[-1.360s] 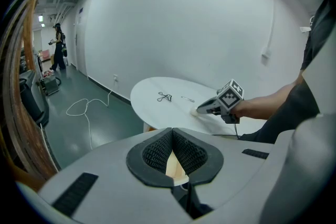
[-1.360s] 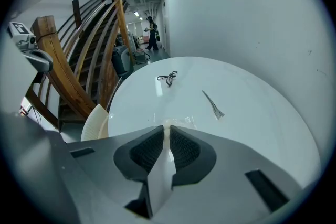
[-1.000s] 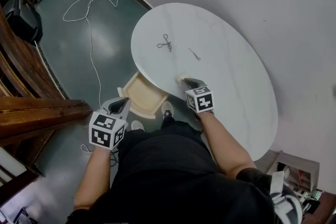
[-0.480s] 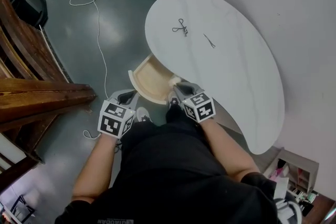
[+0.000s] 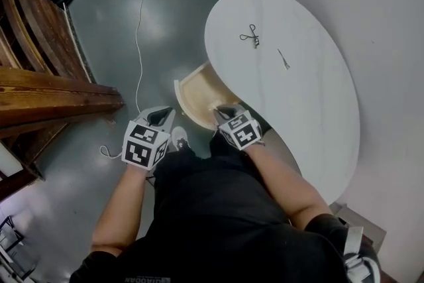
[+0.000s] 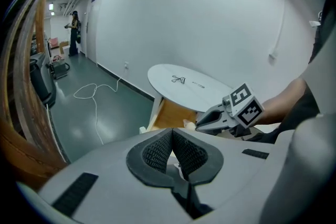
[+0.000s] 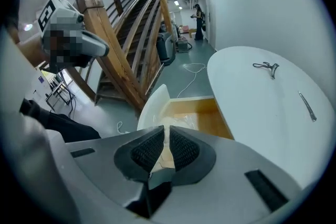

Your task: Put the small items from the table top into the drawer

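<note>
Green floor (image 5: 99, 56) spreads below us, with a wooden staircase (image 5: 46, 93) on our left and a white cable (image 5: 138, 16) looping across the floor. Ahead stands the white oval table (image 5: 311, 109). Its drawer (image 5: 197, 91) is pulled out from under the near edge, showing a pale wood bottom.

We hold the left gripper (image 5: 161, 116) above the floor, just beside the drawer, with its pads pressed together on nothing. Our right gripper (image 5: 222, 112) hangs over the open drawer, its jaws pinched on a thin pale cream item (image 7: 165, 150); we cannot tell what that item is.

Two small things lie well apart from us on the table top: a black wire clip (image 5: 250, 36) and, near it, a slim metal stick (image 5: 283, 59).
</note>
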